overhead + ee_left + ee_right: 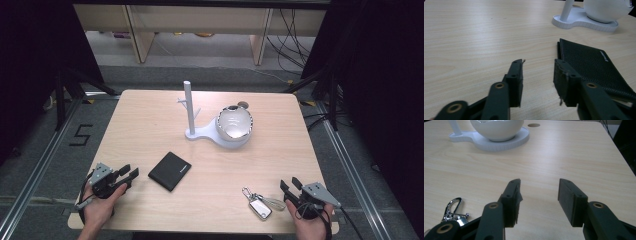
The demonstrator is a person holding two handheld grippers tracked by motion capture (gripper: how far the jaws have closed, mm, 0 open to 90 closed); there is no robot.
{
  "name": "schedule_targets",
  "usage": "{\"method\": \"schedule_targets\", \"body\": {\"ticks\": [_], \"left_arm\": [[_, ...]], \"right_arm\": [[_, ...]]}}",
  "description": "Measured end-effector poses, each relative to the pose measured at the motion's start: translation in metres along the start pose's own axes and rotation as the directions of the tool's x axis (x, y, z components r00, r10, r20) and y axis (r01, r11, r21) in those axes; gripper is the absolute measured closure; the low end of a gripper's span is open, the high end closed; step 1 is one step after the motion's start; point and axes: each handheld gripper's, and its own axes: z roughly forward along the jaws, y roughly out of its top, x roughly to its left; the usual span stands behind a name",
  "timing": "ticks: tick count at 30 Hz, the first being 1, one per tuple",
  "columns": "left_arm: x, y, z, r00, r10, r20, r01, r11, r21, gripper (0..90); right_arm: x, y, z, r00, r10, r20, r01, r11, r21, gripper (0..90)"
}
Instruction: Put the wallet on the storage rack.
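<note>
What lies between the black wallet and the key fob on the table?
Only bare wooden table lies between the black wallet and the key fob, as the high view shows.

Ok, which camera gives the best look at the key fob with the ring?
The high view: the key fob lies whole on the table, just left of the right gripper. The right gripper view catches just its clasp at the lower left.

Pale wood table [150, 120], black wallet [170, 170], key fob [259, 205], white stand [210, 134]

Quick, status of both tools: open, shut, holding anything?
Left tool: open, empty, beside the black wallet.
Right tool: open, empty, near the key fob.
</note>
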Motion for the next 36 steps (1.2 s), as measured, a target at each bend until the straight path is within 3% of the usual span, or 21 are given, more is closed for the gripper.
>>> {"method": "schedule_targets", "body": {"ticks": [2, 6, 9, 11, 14, 15, 16, 17, 18, 21, 22, 23, 24, 25, 27, 30, 31, 32, 34, 35, 36], "left_arm": [[0.000, 0.001, 0.001, 1.0000, -0.006, 0.006, 0.006, 0.9997, 0.024, 68.4], [-0.003, 0.011, 0.005, 0.9996, 0.028, 0.007, -0.028, 0.9971, 0.070, 83.5], [-0.007, 0.018, 0.011, 0.9983, 0.057, 0.013, -0.058, 0.9914, 0.117, 89.4], [-0.008, 0.023, 0.017, 0.9964, 0.083, 0.014, -0.085, 0.9846, 0.153, 89.6], [-0.008, 0.031, 0.031, 0.9923, 0.117, 0.041, -0.123, 0.9696, 0.212, 89.6], [-0.006, 0.035, 0.035, 0.9867, 0.153, 0.054, -0.162, 0.9523, 0.258, 89.6], [-0.007, 0.036, 0.041, 0.9858, 0.156, 0.062, -0.167, 0.9481, 0.271, 89.6], [-0.007, 0.037, 0.047, 0.9842, 0.161, 0.074, -0.175, 0.9434, 0.282, 89.6], [-0.006, 0.038, 0.051, 0.9782, 0.189, 0.086, -0.206, 0.9352, 0.288, 89.6], [-0.007, 0.039, 0.063, 0.9740, 0.209, 0.088, -0.226, 0.9228, 0.312, 89.6], [-0.007, 0.040, 0.066, 0.9742, 0.205, 0.095, -0.225, 0.9194, 0.323, 89.6], [-0.008, 0.040, 0.068, 0.9755, 0.197, 0.098, -0.218, 0.9218, 0.320, 89.6], [-0.009, 0.040, 0.068, 0.9751, 0.202, 0.092, -0.221, 0.9188, 0.327, 89.6], [-0.010, 0.040, 0.069, 0.9759, 0.195, 0.098, -0.216, 0.9210, 0.324, 89.6], [-0.010, 0.042, 0.069, 0.9709, 0.212, 0.111, -0.238, 0.9093, 0.341, 89.5], [-0.010, 0.040, 0.069, 0.9705, 0.212, 0.116, -0.240, 0.9010, 0.362, 89.4], [-0.010, 0.040, 0.068, 0.9686, 0.216, 0.122, -0.247, 0.8977, 0.365, 89.3], [-0.010, 0.040, 0.067, 0.9682, 0.214, 0.130, -0.247, 0.8975, 0.365, 89.0], [-0.012, 0.040, 0.063, 0.9703, 0.202, 0.133, -0.237, 0.9047, 0.354, 88.0], [-0.011, 0.040, 0.061, 0.9672, 0.209, 0.144, -0.248, 0.8983, 0.362, 86.8], [-0.011, 0.040, 0.059, 0.9673, 0.207, 0.146, -0.247, 0.8979, 0.364, 86.1]], "right_arm": [[0.004, 0.004, 0.000, 0.9997, -0.001, -0.023, 0.002, 1.000, 0.008, 58.3], [0.017, 0.015, 0.001, 0.9969, -0.036, -0.070, 0.040, 0.998, 0.058, 79.6], [0.032, 0.025, 0.007, 0.9880, -0.061, -0.142, 0.075, 0.993, 0.095, 89.7], [0.047, 0.033, 0.012, 0.9785, -0.074, -0.193, 0.100, 0.987, 0.128, 90.0], [0.071, 0.043, 0.025, 0.9557, -0.108, -0.274, 0.162, 0.969, 0.184, 90.0], [0.079, 0.045, 0.031, 0.9464, -0.109, -0.304, 0.175, 0.964, 0.199, 90.0], [0.088, 0.049, 0.035, 0.9437, -0.115, -0.310, 0.192, 0.954, 0.231, 90.0], [0.096, 0.051, 0.041, 0.9347, -0.108, -0.339, 0.195, 0.952, 0.236, 90.0], [0.105, 0.054, 0.045, 0.9334, -0.115, -0.340, 0.208, 0.945, 0.252, 90.0], [0.127, 0.058, 0.062, 0.9165, -0.122, -0.381, 0.238, 0.932, 0.274, 90.0], [0.135, 0.058, 0.068, 0.9117, -0.116, -0.394, 0.243, 0.926, 0.290, 90.0], [0.142, 0.058, 0.074, 0.9029, -0.117, -0.414, 0.257, 0.918, 0.301, 90.0], [0.149, 0.059, 0.079, 0.9012, -0.112, -0.419, 0.265, 0.907, 0.328, 90.0], [0.156, 0.058, 0.085, 0.8944, -0.118, -0.432, 0.279, 0.901, 0.332, 90.0], [0.167, 0.057, 0.095, 0.8809, -0.127, -0.456, 0.306, 0.887, 0.345, 90.0], [0.180, 0.057, 0.107, 0.8739, -0.108, -0.474, 0.311, 0.873, 0.375, 90.0], [0.184, 0.056, 0.109, 0.8729, -0.095, -0.479, 0.303, 0.874, 0.379, 90.0], [0.187, 0.056, 0.112, 0.8701, -0.108, -0.481, 0.319, 0.867, 0.382, 90.0], [0.193, 0.057, 0.116, 0.8664, -0.100, -0.489, 0.322, 0.861, 0.394, 90.0], [0.195, 0.056, 0.118, 0.8636, -0.101, -0.494, 0.326, 0.859, 0.394, 90.0], [0.198, 0.057, 0.119, 0.8629, -0.100, -0.495, 0.329, 0.855, 0.400, 90.0]]}}
